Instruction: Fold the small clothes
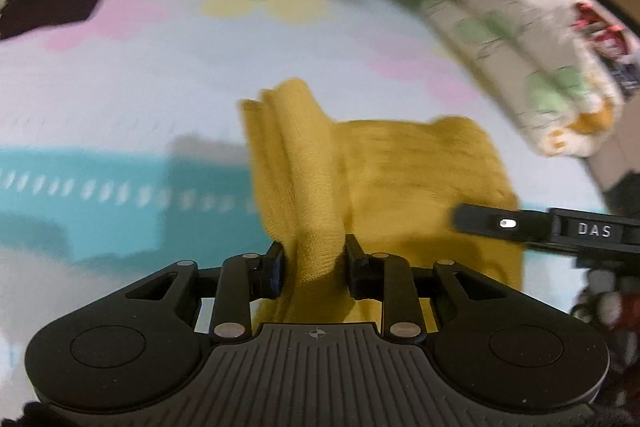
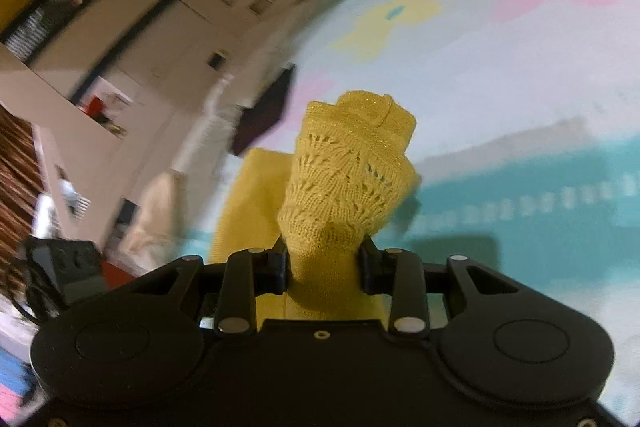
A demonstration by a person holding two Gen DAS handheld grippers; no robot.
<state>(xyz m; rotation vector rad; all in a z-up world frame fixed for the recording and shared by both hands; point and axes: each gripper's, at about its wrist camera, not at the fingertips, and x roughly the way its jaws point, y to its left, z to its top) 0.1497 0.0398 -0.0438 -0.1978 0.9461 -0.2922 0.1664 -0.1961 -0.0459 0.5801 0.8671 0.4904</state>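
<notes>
Yellow knit garment (image 1: 320,187): lifted above patterned mat (image 1: 160,67), bunched. Left gripper (image 1: 314,259) jaws clamped on plain fold; right gripper (image 2: 324,259) jaws clamped on lace-patterned end. Dark cloth (image 1: 52,3) farther back on mat.

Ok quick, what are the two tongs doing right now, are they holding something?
Left tongs: closed on a bunched fold of the yellow knitted garment.
Right tongs: closed on the lacy end of the same yellow garment.
</notes>
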